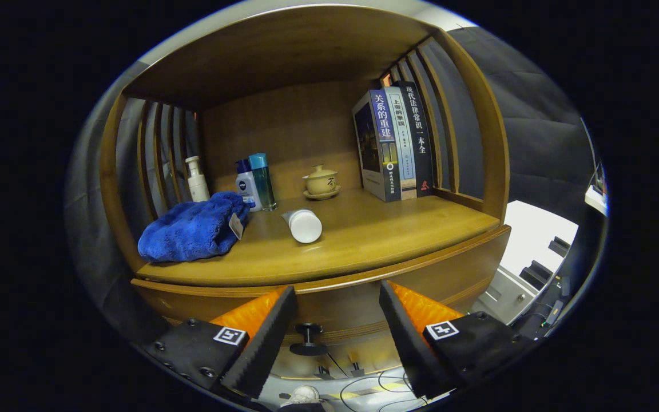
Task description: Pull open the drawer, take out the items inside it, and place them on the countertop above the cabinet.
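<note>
A wooden cabinet stands ahead with its countertop (364,240) under an arched shelf. Below the countertop is the drawer front (341,303), closed, with a small dark round knob (308,331). My gripper (338,320) is open. The knob sits between my two fingers, a little ahead of them and nearer the left one. Neither finger touches it. The inside of the drawer is hidden.
On the countertop lie a blue cloth (192,229) at the left and a white bottle (303,224) on its side. Behind them stand a pump bottle (197,180), two blue bottles (255,183), a lidded tea cup (321,182) and three books (395,143).
</note>
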Demonstrator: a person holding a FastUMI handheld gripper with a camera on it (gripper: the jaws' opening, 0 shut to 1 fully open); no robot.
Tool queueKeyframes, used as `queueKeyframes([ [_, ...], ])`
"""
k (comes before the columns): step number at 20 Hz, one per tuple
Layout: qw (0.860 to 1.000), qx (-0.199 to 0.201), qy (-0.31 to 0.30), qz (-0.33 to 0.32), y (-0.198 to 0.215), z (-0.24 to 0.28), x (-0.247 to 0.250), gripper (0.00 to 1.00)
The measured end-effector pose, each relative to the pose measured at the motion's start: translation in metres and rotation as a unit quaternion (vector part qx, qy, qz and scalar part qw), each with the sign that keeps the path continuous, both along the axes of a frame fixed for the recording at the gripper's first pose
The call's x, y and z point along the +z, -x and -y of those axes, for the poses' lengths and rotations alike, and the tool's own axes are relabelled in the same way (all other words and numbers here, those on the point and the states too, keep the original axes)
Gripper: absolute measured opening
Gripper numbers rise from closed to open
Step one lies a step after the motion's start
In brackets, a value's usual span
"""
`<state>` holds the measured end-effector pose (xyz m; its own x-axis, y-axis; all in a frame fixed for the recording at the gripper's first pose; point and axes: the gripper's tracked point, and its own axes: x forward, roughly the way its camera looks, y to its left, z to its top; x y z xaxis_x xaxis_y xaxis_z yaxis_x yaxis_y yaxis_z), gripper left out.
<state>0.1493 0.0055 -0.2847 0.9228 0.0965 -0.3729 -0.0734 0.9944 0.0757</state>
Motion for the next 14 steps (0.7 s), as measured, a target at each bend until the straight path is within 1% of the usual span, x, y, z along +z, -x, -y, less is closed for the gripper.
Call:
queueKeyframes([
  [3,1.000,0.002,-0.007,0.004,0.001,0.000,0.001,0.98],
  [4,1.000,-0.001,-0.015,0.000,0.012,0.001,0.003,0.97],
  [6,0.999,-0.013,-0.029,-0.013,0.014,0.004,0.001,0.98],
  [8,0.999,-0.032,-0.028,-0.025,0.018,0.013,0.002,0.99],
  [11,0.999,-0.049,-0.024,-0.007,0.029,0.023,0.027,0.99],
  [14,0.998,-0.055,0.002,0.007,0.043,0.035,0.059,0.99],
])
